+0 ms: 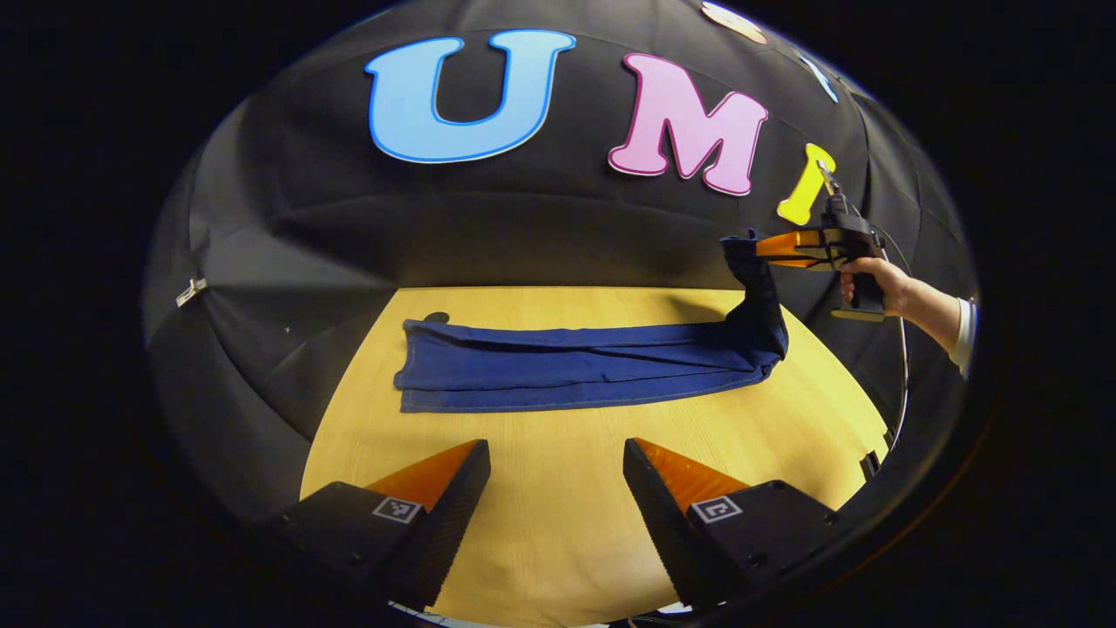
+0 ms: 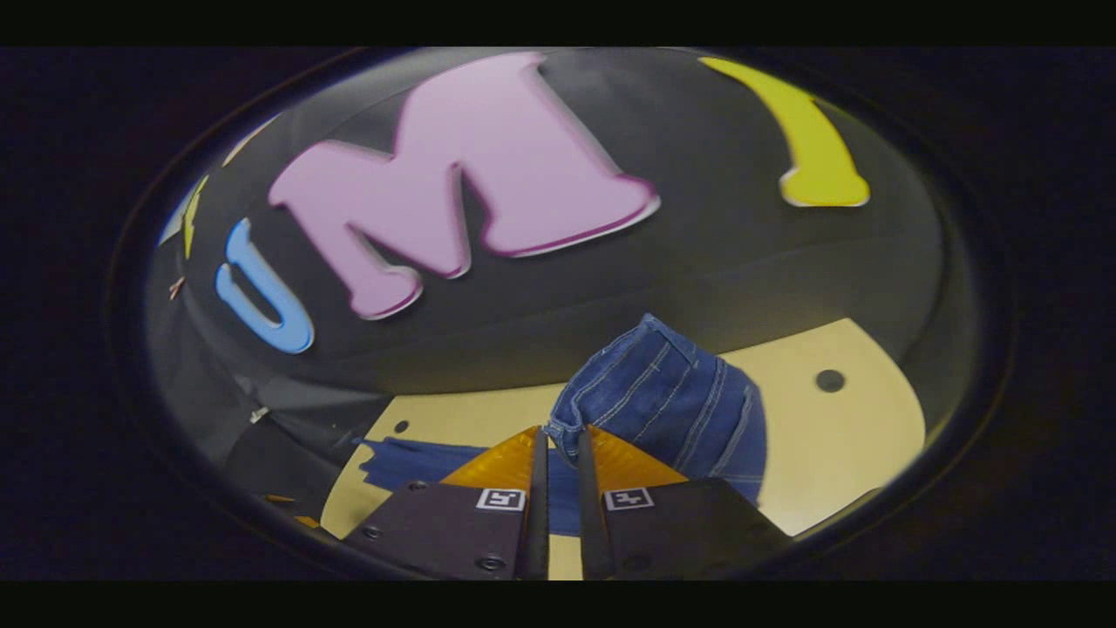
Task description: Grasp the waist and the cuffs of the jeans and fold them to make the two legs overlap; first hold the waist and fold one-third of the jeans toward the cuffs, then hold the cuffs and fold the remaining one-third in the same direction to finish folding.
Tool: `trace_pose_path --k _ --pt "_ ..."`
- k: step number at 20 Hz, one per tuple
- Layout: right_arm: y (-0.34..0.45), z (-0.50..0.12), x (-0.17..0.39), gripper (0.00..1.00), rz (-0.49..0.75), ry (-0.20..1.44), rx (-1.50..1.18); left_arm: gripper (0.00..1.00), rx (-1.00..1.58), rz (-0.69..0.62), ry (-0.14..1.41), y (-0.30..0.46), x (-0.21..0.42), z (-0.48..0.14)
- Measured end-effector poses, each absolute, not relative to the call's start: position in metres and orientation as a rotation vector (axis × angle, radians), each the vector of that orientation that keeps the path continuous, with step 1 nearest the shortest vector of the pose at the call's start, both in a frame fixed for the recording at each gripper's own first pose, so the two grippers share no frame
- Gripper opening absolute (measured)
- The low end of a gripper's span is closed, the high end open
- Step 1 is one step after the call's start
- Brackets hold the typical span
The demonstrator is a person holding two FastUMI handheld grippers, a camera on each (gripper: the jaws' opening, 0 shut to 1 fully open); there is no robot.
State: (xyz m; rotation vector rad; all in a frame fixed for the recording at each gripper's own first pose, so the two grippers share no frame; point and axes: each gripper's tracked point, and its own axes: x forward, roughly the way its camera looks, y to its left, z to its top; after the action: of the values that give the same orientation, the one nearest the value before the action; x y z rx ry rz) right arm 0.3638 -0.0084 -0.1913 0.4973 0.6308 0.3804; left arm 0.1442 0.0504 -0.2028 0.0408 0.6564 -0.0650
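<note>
Looking along the left gripper (image 1: 556,453), its two fingers stand wide apart at the bottom of the left gripper view, holding nothing, above the bare near part of the wooden table (image 1: 558,523). Beyond them, well apart from the fingertips, the jeans (image 1: 575,366) lie stretched across the table as one long dark-blue band, the legs laid one over the other, with the cuffs (image 1: 410,366) at the left end, flat on the wood. At the right end the cloth rises off the table to the right gripper (image 1: 757,247), held up above the table by a hand (image 1: 872,281) with a pale sleeve (image 1: 963,336) behind it. That view gives the whole length of the garment and how far its lifted end hangs above the table.

The right gripper view gives the grasp itself up close. Nearest, the right gripper (image 2: 560,447) has its fingers drawn almost together, both pressing on an edge of the waist (image 2: 663,392), which bunches up just past the tips with pale seams showing. To the left and lower, the rest of the jeans (image 2: 418,462) runs away over the table (image 2: 854,436). A small dark hole (image 2: 829,380) marks the tabletop to the right of the waist.
</note>
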Motion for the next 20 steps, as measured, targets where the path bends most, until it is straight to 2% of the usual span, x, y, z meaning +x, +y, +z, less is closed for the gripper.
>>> trace_pose_path --k 5,8,12,15,16,17,19,20 --pt "0.025 -0.214 0.336 0.13 0.505 0.721 0.446 0.97 0.018 0.02 0.68 0.088 0.114 -0.208" --pt "0.049 -0.276 0.305 0.13 0.544 0.894 0.397 0.96 -0.021 0.066 0.696 0.106 0.1 -0.215" --pt "0.071 -0.284 0.287 0.13 0.601 0.861 0.333 0.97 -0.084 0.064 0.714 0.116 0.11 -0.224" --pt "0.071 -0.27 0.291 0.13 0.608 0.837 0.363 0.97 -0.136 0.052 0.733 0.122 0.145 -0.23" --pt "0.068 -0.262 0.291 0.13 0.611 0.829 0.366 0.92 -0.152 0.046 0.734 0.124 0.161 -0.229" --pt "0.066 -0.253 0.29 0.16 0.629 0.82 0.376 0.97 -0.163 0.044 0.733 0.128 0.18 -0.225" --pt "0.053 -0.236 0.285 0.19 0.653 0.8 0.359 0.97 -0.174 0.044 0.73 0.139 0.223 -0.22" --pt "0.041 -0.226 0.286 0.41 0.66 0.784 0.336 0.97 -0.177 0.058 0.74 0.149 0.246 -0.217"
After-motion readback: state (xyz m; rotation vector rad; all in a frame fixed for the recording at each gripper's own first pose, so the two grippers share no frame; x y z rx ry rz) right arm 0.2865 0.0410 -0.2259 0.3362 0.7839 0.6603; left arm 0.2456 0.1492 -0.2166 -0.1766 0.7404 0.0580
